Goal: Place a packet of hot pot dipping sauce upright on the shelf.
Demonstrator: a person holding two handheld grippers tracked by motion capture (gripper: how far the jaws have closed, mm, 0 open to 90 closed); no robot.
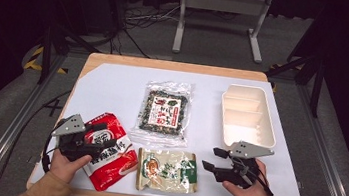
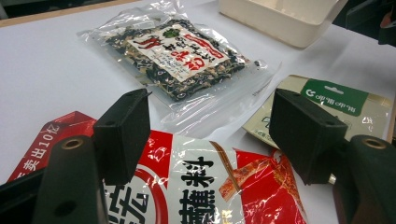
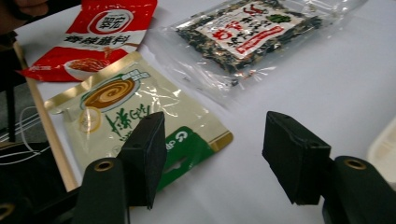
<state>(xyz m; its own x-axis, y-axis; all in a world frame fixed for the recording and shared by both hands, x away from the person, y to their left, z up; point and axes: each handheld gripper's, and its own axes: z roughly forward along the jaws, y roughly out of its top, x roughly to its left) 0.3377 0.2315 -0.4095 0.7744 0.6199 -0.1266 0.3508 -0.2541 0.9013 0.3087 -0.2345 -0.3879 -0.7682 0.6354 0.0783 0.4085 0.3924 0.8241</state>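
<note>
Hovering over the red sauce packet (image 1: 109,153) at the bench's (image 1: 113,90) seven o'clock, the left hand-held gripper (image 1: 87,142) stood spread, nothing pinched. A good grasp would pinch the packet's edge squarely — not the slippery middle. At five o'clock the right hand-held gripper (image 1: 214,159) waited, spread too — empty, beside the tray (image 1: 271,135).

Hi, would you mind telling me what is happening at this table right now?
A person holds a gripper in each hand at a table. The left gripper hovers open over the red sauce packet, not gripping it. The right gripper is open too, beside the beige packet with a green tab, holding nothing. A clear bag of dark dried mix lies in the middle, and the cream divided tray at the right is empty. Nothing seems packed yet.
</note>
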